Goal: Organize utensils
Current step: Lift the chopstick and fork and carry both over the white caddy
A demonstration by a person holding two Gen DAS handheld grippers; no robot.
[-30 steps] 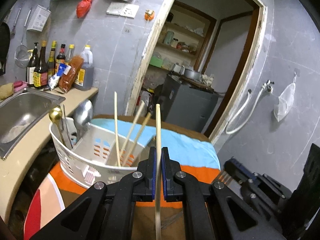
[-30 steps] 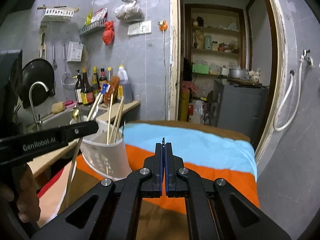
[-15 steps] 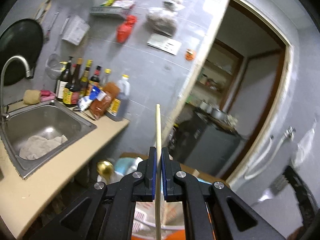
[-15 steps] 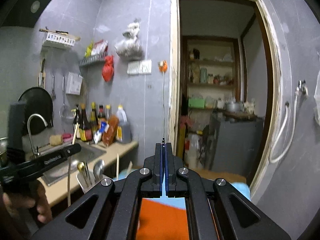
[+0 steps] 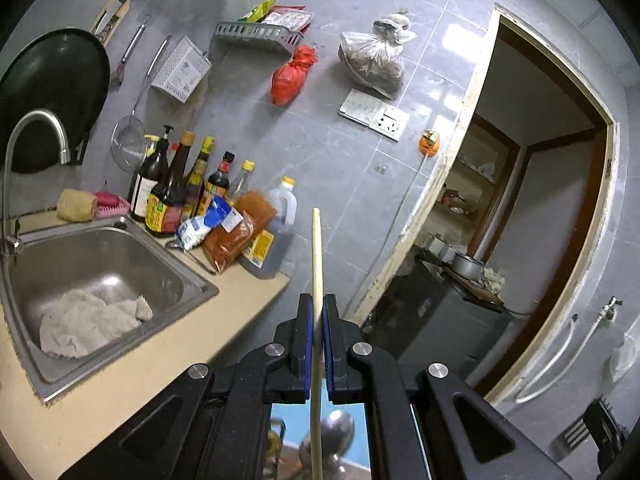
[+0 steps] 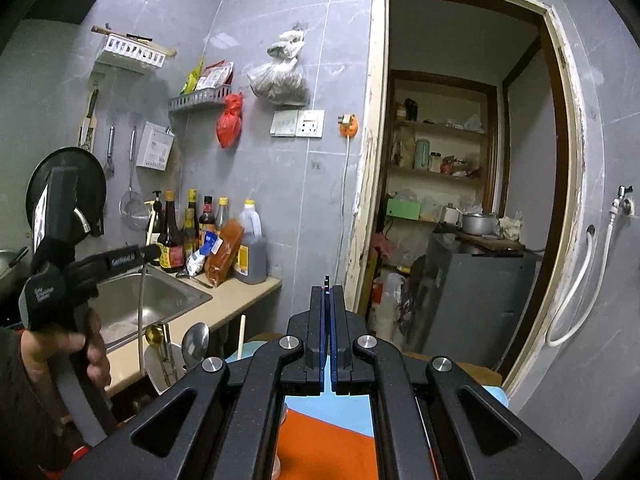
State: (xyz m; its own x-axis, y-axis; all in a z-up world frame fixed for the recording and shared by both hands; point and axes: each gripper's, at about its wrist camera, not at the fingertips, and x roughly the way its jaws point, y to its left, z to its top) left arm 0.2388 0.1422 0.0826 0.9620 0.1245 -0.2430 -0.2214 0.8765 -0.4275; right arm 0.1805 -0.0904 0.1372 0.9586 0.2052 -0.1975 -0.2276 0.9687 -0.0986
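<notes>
Left to right: a stainless steel sink (image 5: 100, 276) is set in the beige counter (image 5: 132, 384). Above the counter's edge, the left tongs (image 5: 317, 312) clamp a pale wooden chopstick (image 5: 317, 264) held upright. The right tongs (image 6: 329, 300) are pressed closed with nothing between them, over the orange-and-blue cloth (image 6: 324, 436).

Steel sink (image 5: 100, 256) set in beige desk (image 5: 132, 384); grey rag (image 5: 86, 322) lying in basin. Curved tap (image 5: 38, 128) at sink's left edge. Row of sauce bottles (image 5: 180, 188) against tiled wall, oil jug (image 5: 274, 236) at its right end. Black wok (image 5: 48, 92), strainer (image 5: 128, 148) and red bag (image 5: 294, 76) hang above. Open doorway (image 6: 460, 184) to right; shelves inside.
</notes>
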